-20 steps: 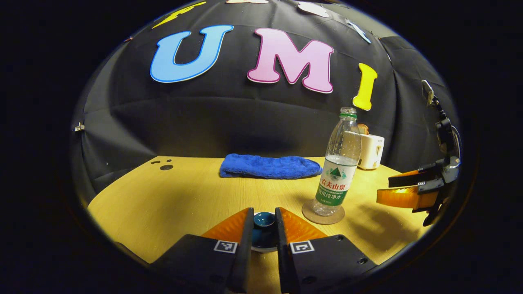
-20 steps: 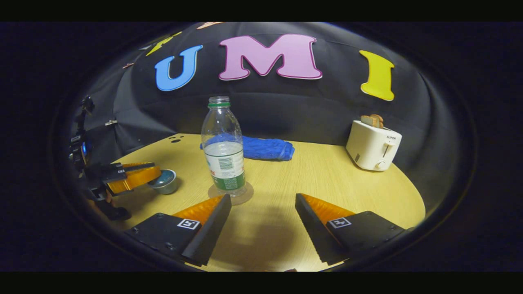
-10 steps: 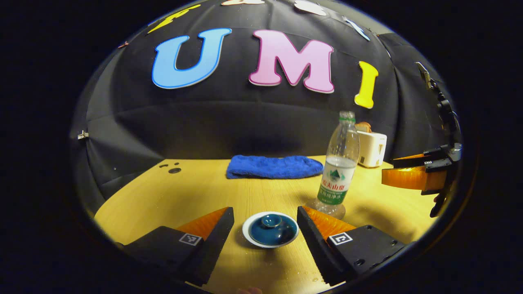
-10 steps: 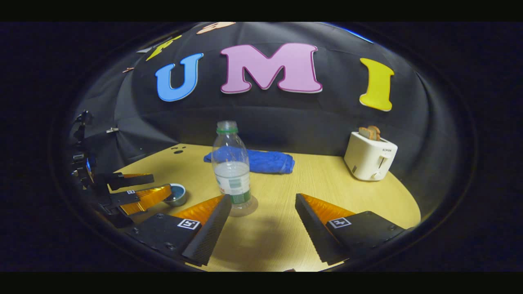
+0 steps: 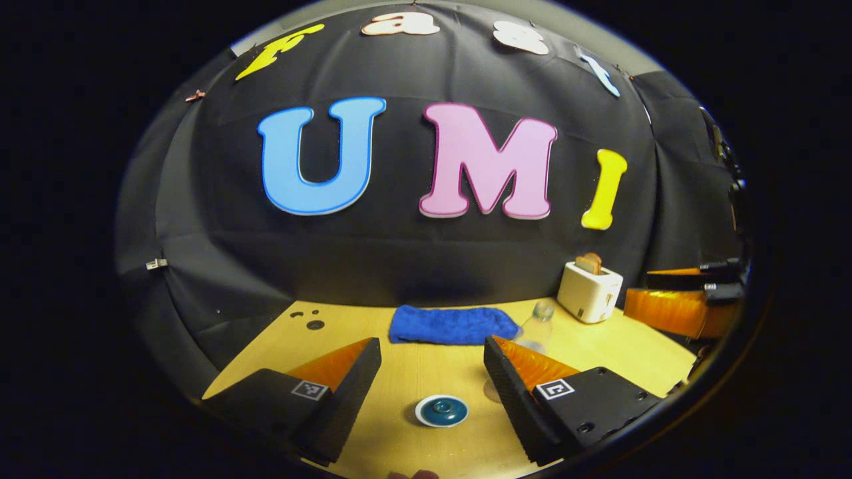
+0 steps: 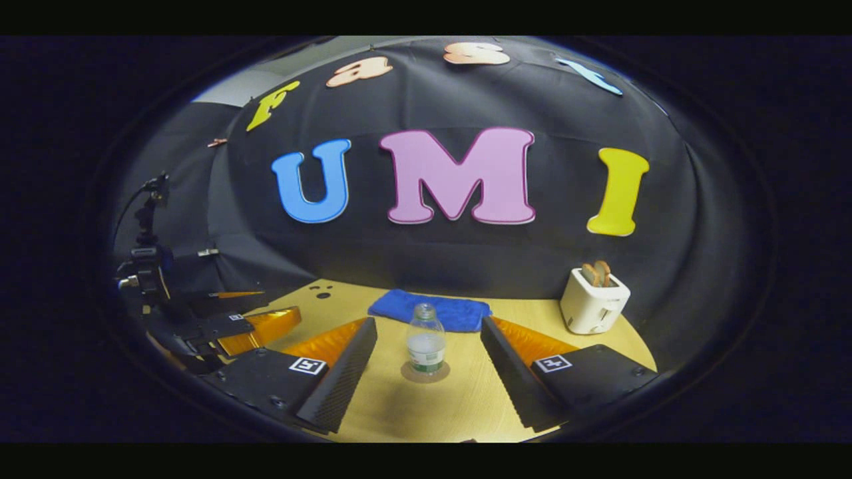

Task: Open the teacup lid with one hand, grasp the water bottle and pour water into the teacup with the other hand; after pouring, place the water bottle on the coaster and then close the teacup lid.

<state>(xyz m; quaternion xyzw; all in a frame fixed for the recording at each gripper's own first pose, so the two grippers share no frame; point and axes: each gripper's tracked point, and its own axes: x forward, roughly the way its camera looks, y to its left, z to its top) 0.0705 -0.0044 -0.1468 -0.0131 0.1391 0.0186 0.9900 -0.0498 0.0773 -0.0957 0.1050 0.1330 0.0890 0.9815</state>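
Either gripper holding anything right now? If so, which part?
Nothing held. Left gripper is open above the lidded teacup; right gripper is open, with the water bottle standing free on its coaster.

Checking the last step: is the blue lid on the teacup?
On: the round blue ceramic lid sits level inside the teacup's white rim, both grippers open.

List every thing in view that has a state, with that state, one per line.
teacup: lid on, closed.
water bottle: upright on the coaster, uncapped, partly full.
toaster: bread slices standing in its slots.
blue towel: lying folded.
left gripper: open, empty.
right gripper: open, empty.
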